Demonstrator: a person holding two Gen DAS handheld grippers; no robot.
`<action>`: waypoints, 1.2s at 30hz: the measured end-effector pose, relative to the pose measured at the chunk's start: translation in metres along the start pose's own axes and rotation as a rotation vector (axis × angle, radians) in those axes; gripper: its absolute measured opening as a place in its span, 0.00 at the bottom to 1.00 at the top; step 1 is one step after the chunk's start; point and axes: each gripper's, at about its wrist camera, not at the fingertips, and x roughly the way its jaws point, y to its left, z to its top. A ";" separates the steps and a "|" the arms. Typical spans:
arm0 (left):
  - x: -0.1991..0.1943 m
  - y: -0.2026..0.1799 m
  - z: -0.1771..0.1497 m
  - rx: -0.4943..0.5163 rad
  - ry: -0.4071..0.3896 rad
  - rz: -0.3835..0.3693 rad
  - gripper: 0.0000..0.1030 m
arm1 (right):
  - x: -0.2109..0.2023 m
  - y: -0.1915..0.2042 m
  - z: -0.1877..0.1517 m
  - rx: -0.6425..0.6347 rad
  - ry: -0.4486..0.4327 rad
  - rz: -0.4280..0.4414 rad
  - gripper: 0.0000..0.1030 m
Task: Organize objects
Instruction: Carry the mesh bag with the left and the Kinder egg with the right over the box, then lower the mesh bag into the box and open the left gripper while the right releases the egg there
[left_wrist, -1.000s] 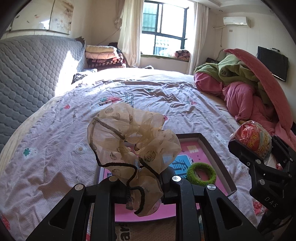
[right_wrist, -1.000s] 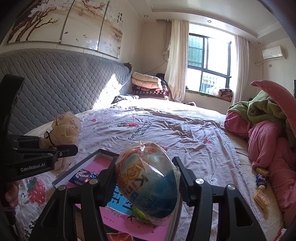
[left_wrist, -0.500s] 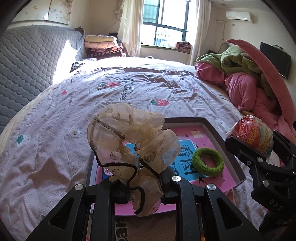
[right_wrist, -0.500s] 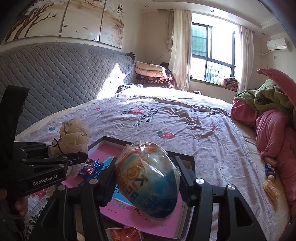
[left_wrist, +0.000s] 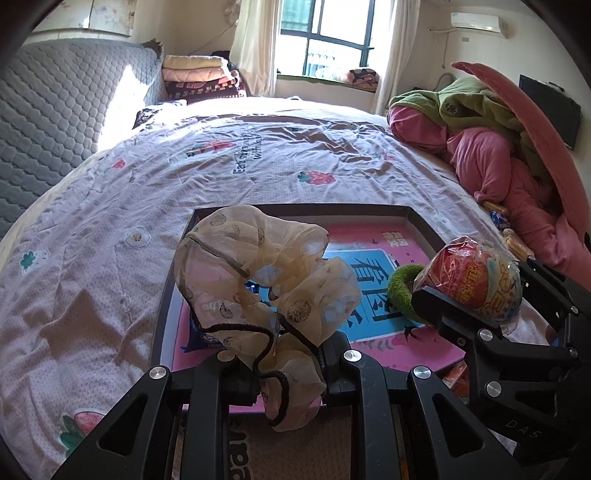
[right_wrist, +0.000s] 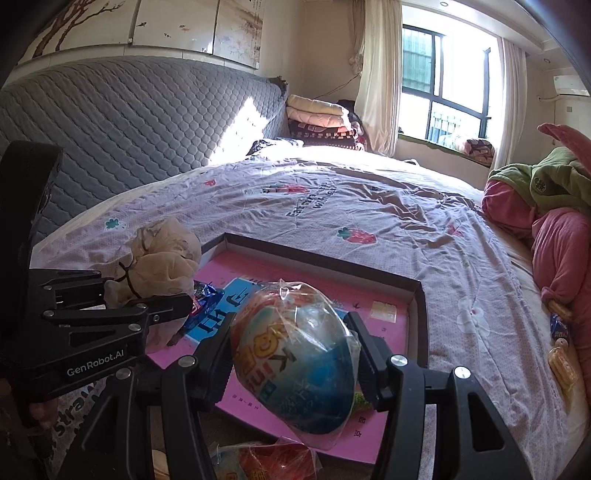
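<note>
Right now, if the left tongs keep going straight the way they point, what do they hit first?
Probably the pink floor of the tray: the left tongs, shut on the scrunchie, angle down over it. Depth is unclear.

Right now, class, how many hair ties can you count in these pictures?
2. A beige sheer scrunchie is clamped in the left gripper above the tray. A green hair tie lies in the tray, partly behind the right gripper. Others may be hidden.

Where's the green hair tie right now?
The green hair tie lies inside the tray on the bed, toward its right side in the left wrist view, partly hidden behind the right gripper and its wrapped egg toy.
</note>
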 end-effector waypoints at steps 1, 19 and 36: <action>0.002 0.000 -0.001 0.001 0.005 -0.003 0.22 | 0.002 0.001 0.000 -0.007 0.005 -0.001 0.56; 0.016 -0.004 -0.013 0.018 0.044 -0.013 0.23 | 0.019 0.005 -0.010 -0.006 0.082 0.036 0.56; 0.029 -0.009 -0.015 0.042 0.079 -0.018 0.23 | 0.036 -0.005 -0.020 0.014 0.171 -0.004 0.56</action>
